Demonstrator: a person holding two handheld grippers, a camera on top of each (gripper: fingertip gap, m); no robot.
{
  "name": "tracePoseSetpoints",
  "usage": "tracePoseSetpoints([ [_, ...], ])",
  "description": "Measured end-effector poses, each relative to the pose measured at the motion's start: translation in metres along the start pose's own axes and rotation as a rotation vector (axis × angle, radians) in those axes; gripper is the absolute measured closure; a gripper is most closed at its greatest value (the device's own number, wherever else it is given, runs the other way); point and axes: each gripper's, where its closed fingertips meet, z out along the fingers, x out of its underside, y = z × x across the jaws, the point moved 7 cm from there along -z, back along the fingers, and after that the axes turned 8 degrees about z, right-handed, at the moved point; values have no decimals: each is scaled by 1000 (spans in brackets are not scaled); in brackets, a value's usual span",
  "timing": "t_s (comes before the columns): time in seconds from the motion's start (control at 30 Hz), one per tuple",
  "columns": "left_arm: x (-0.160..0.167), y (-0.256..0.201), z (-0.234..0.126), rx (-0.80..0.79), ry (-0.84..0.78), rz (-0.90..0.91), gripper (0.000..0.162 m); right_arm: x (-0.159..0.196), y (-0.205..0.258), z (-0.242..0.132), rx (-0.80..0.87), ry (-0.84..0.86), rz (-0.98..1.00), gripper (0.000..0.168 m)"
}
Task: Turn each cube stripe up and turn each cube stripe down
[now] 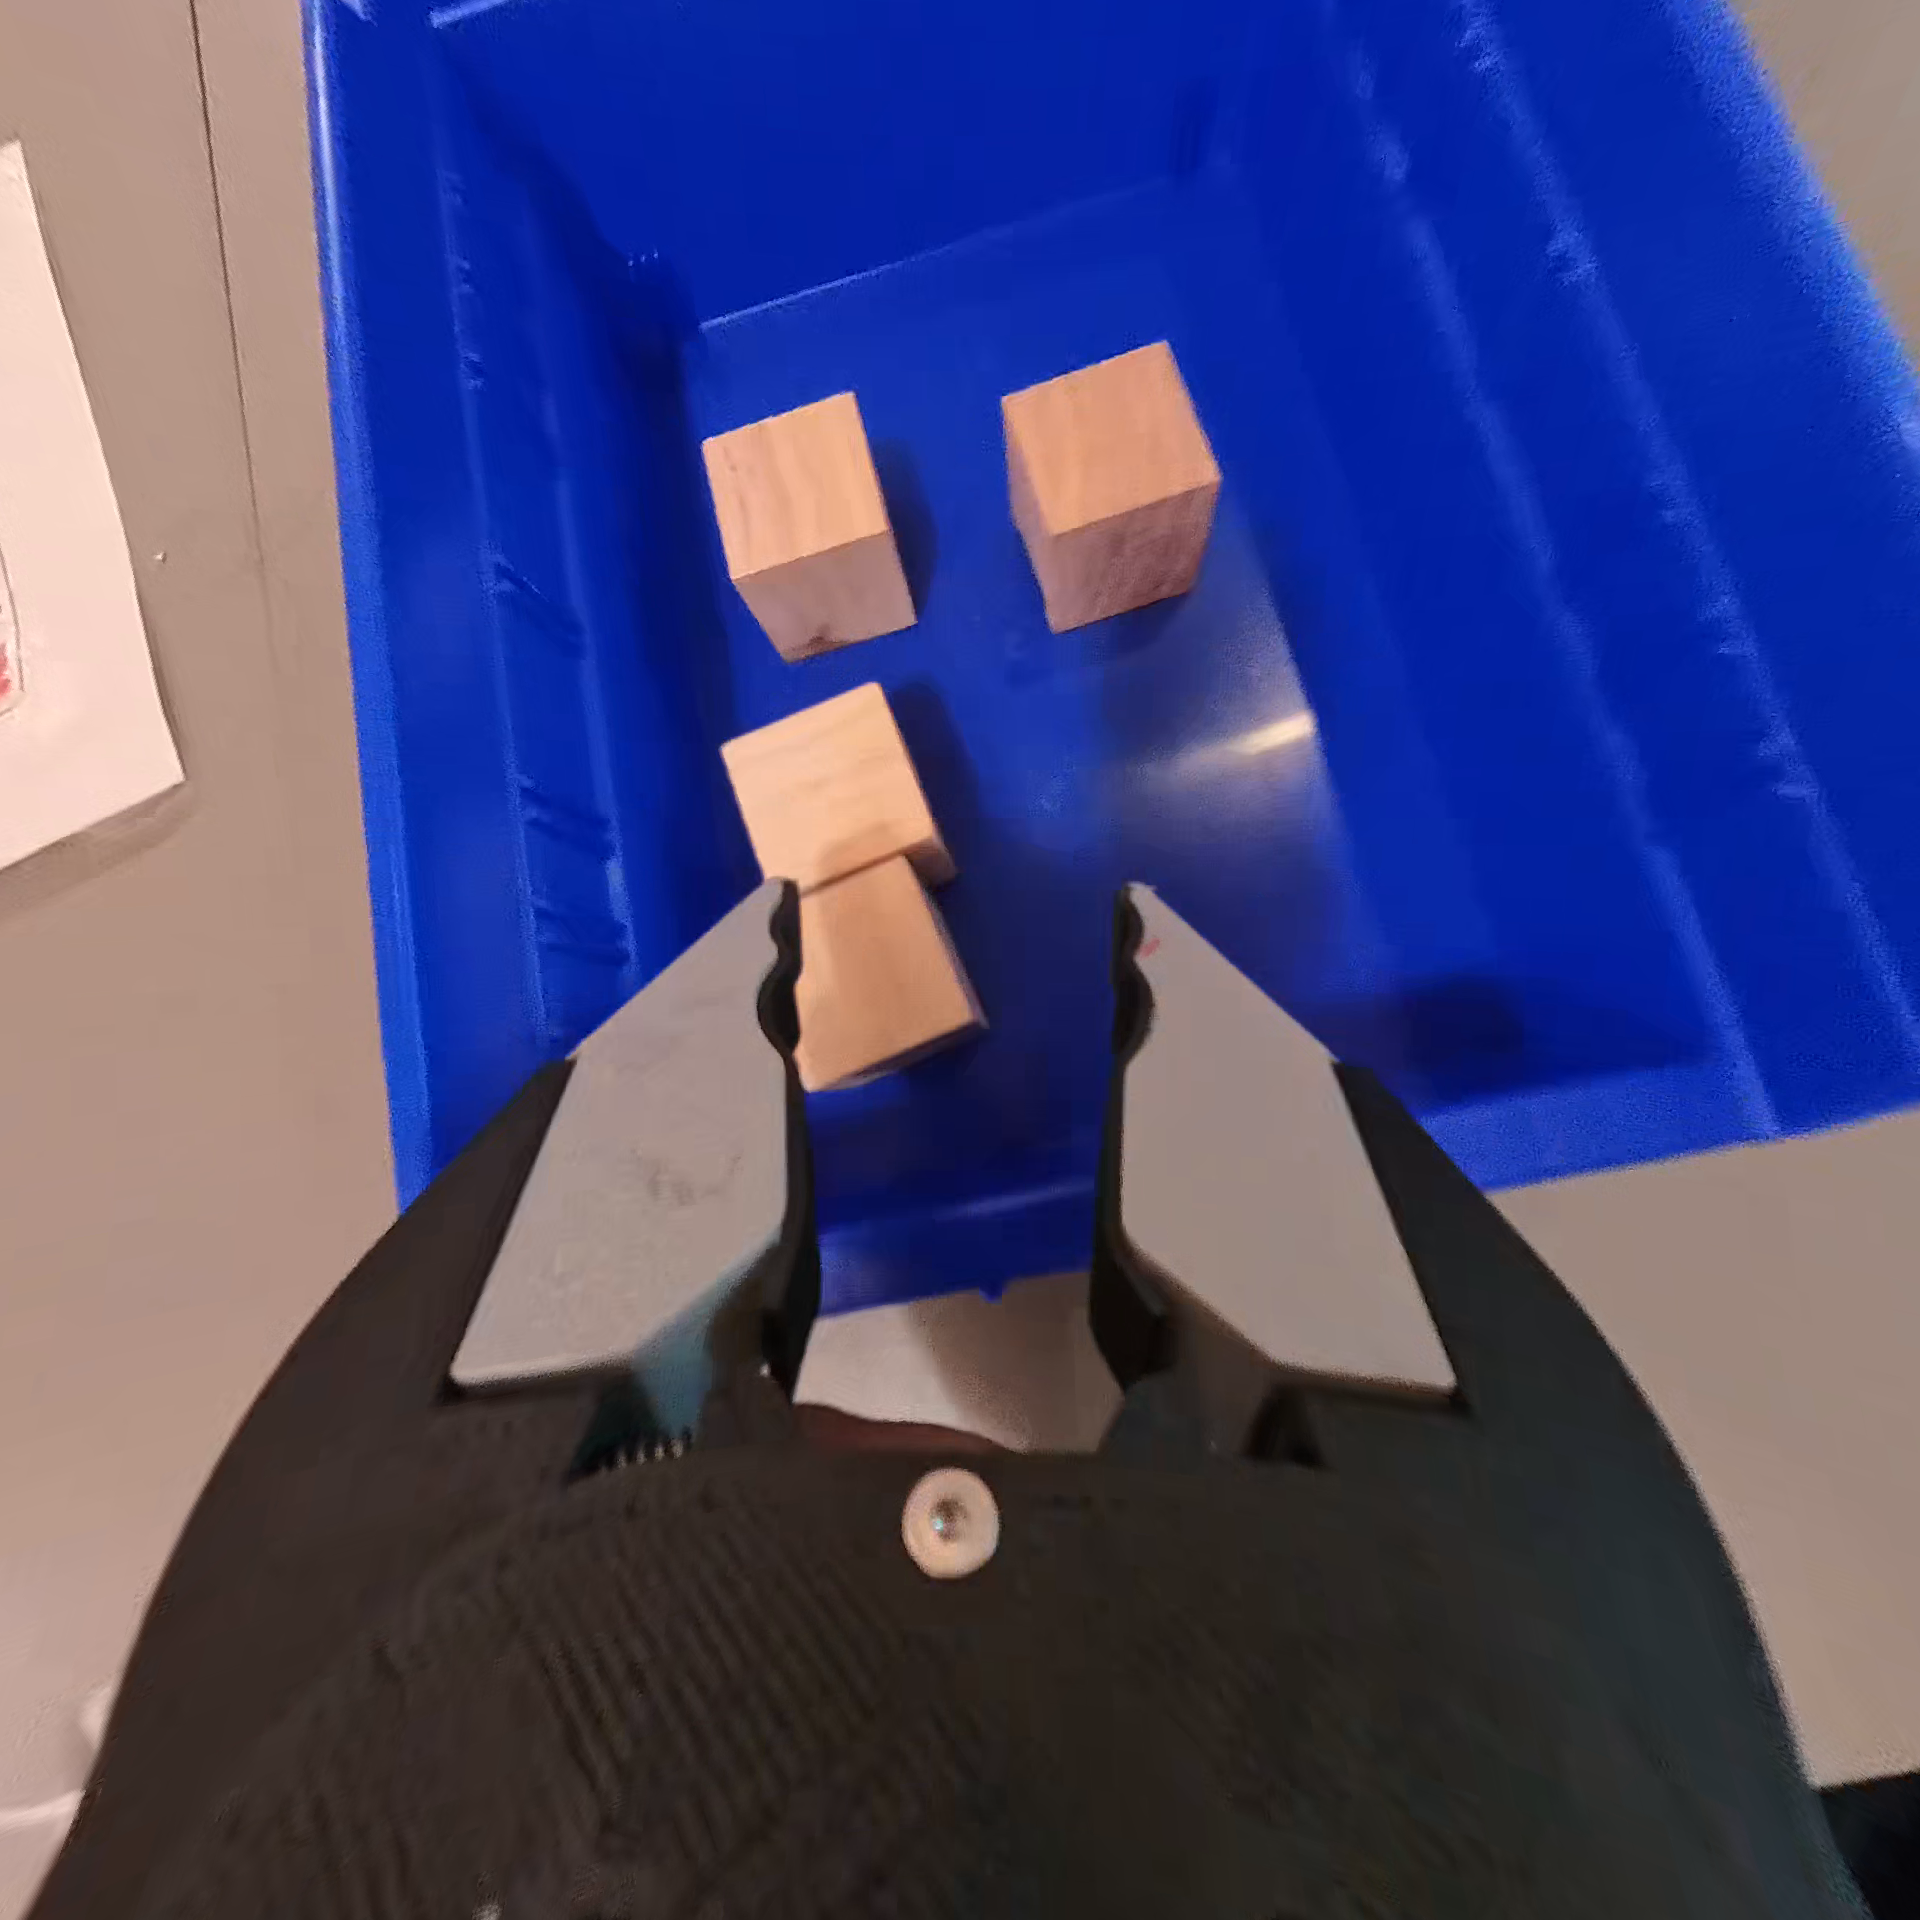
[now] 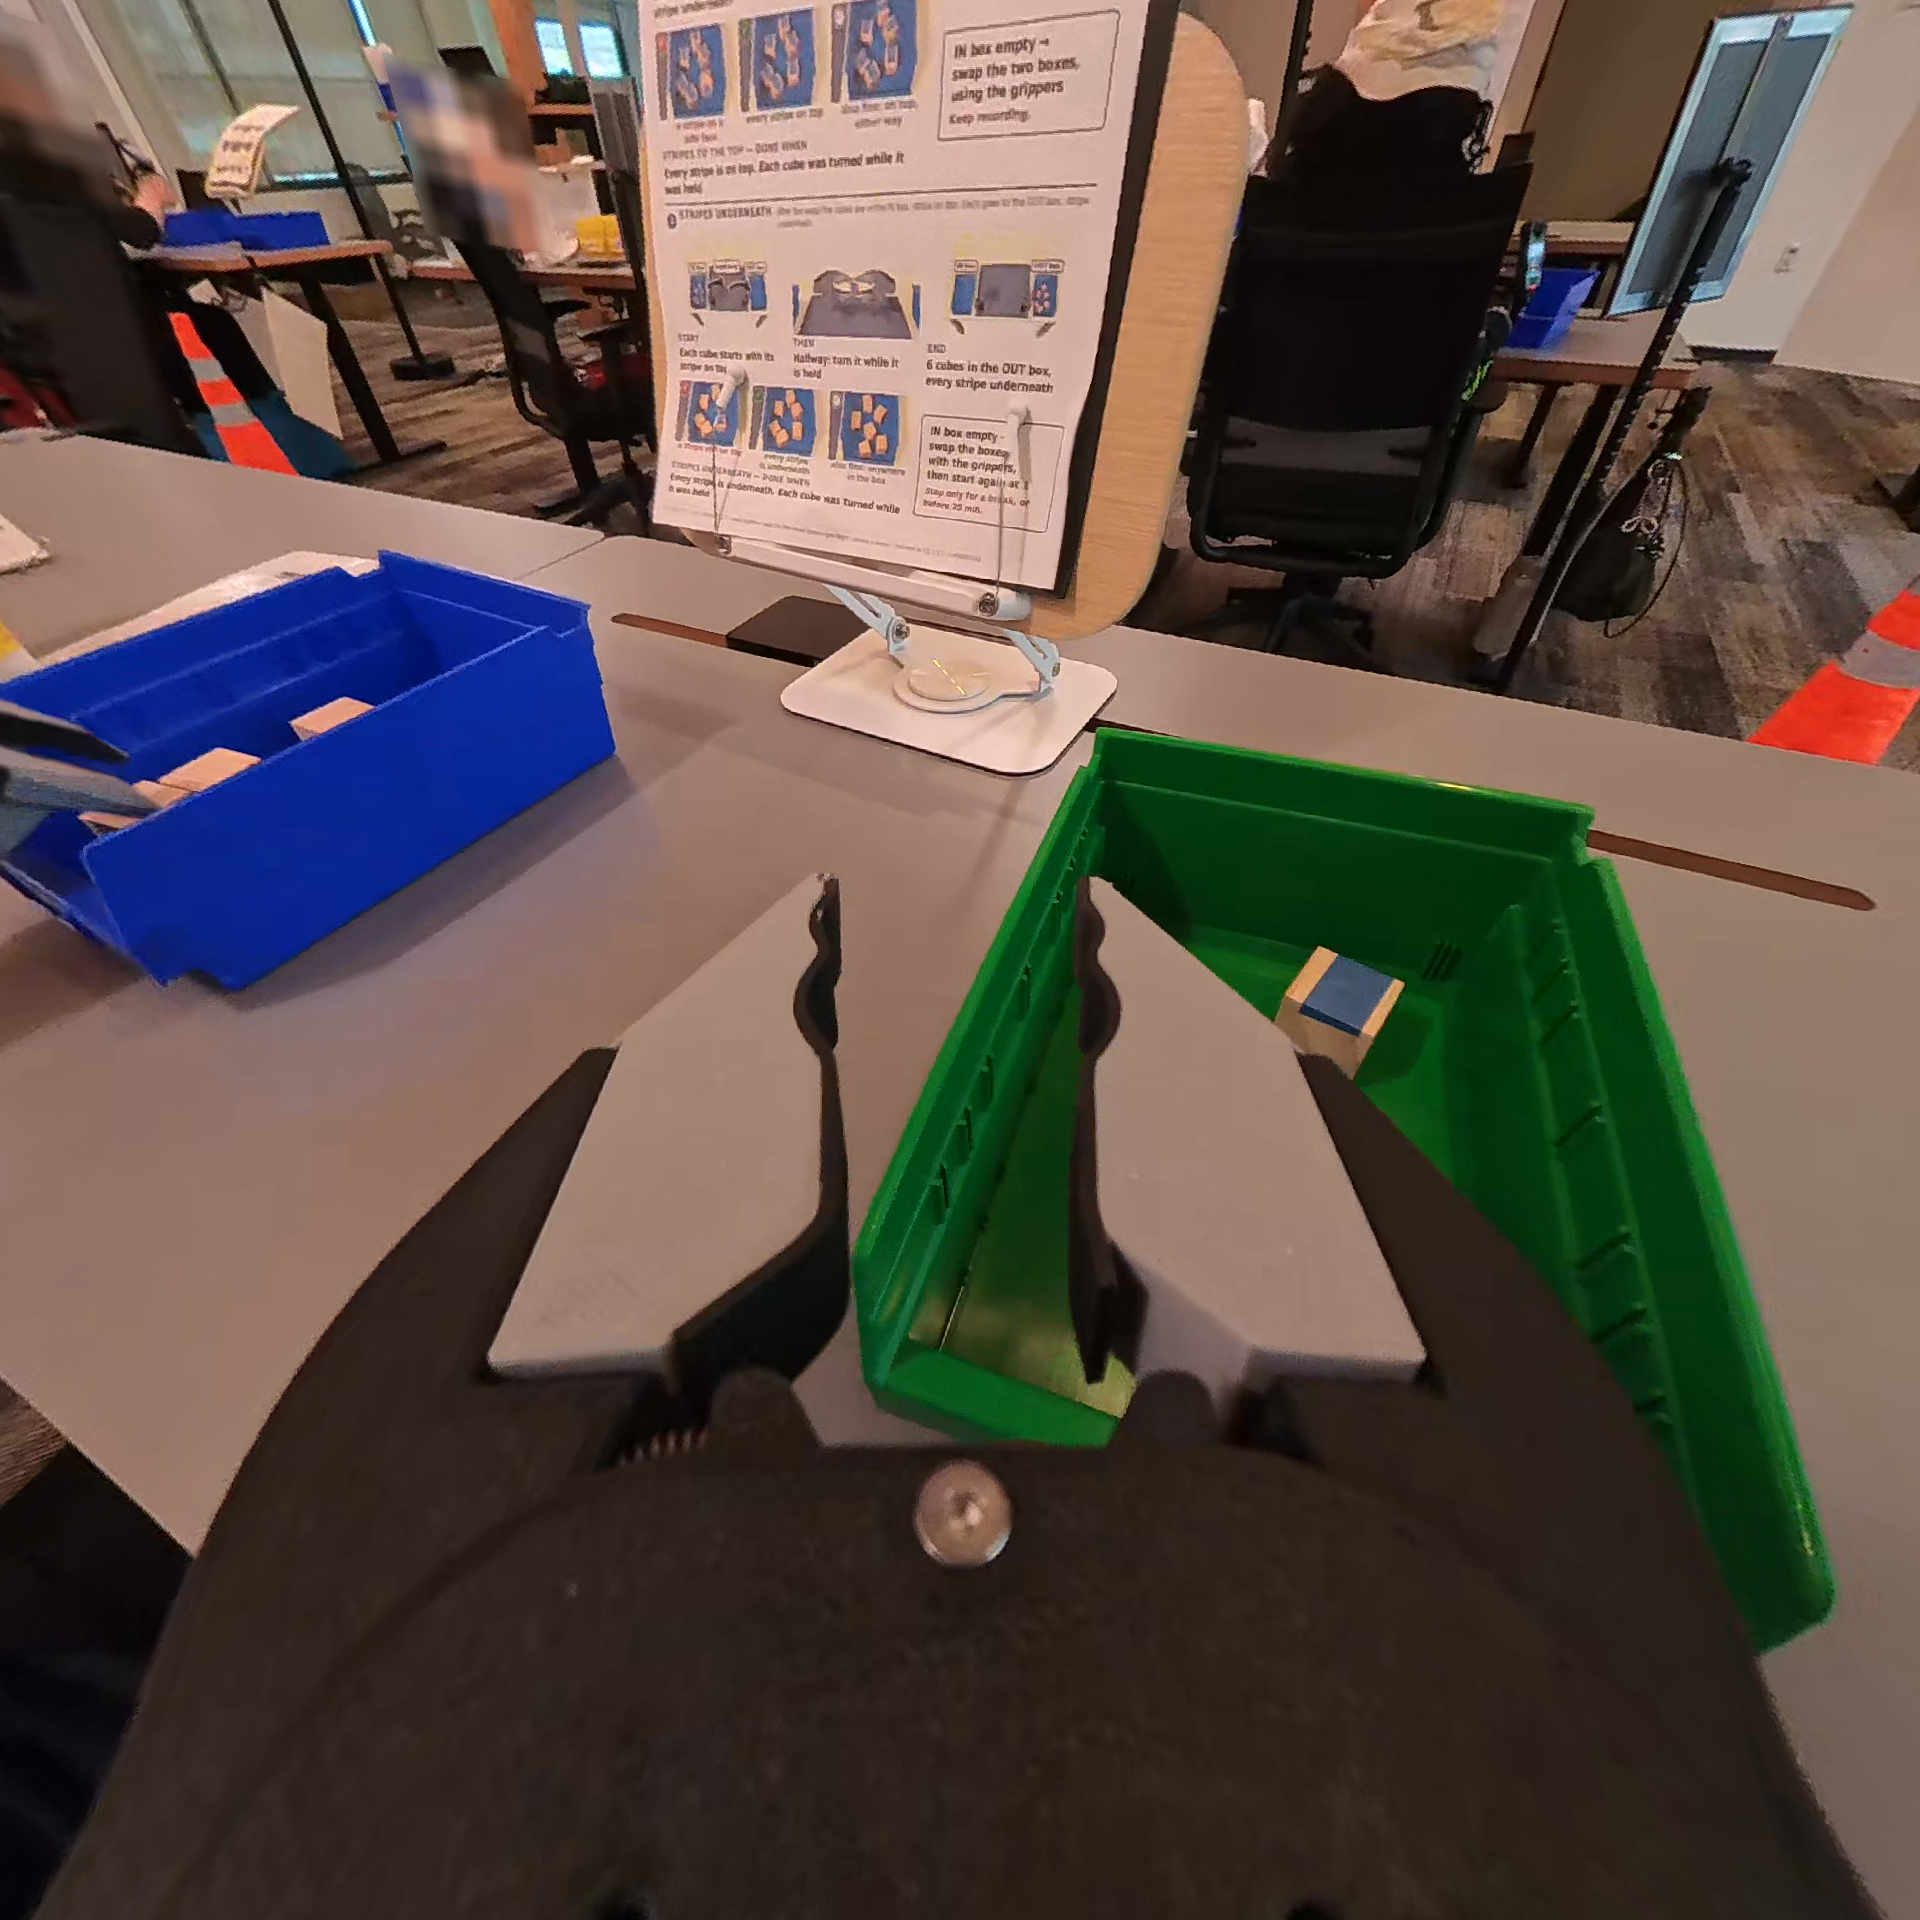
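Left tongs (image 1: 956, 966) gape wide over blue bin (image 1: 1558, 623); four wooden cubes (image 1: 810, 520) at twelve o'clock, no stripes showing. Right tongs (image 2: 956, 935) half-open, empty, above green bin (image 2: 1662, 1195); striped cube (image 2: 1340, 1003) at one o'clock. Cubes look light, rigid, smooth: pinch opposite flat faces.

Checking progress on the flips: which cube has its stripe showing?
The lone cube in the green bin shows a blue stripe on top. The four cubes in the blue bin show only plain wood.
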Motion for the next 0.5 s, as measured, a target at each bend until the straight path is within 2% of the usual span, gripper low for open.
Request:
tracePoseSetpoints([
  [0.23, -12, 21, 37, -4, 160, -41, 96, 0, 8, 0, -15, 4, -28, 127],
  [0.33, -4, 23, 57, -4, 261, -46, 103, -2, 10, -3, -15, -5, -38, 127],
  [0.37, -2, 25, 62, -23, 279, -29, 112, -3, 12, -4, -20, -11, -39, 128],
  [0.5, -7, 23, 61, -23, 184, -11, 113, -5, 18, -8, -40, -21, -49, 128],
])
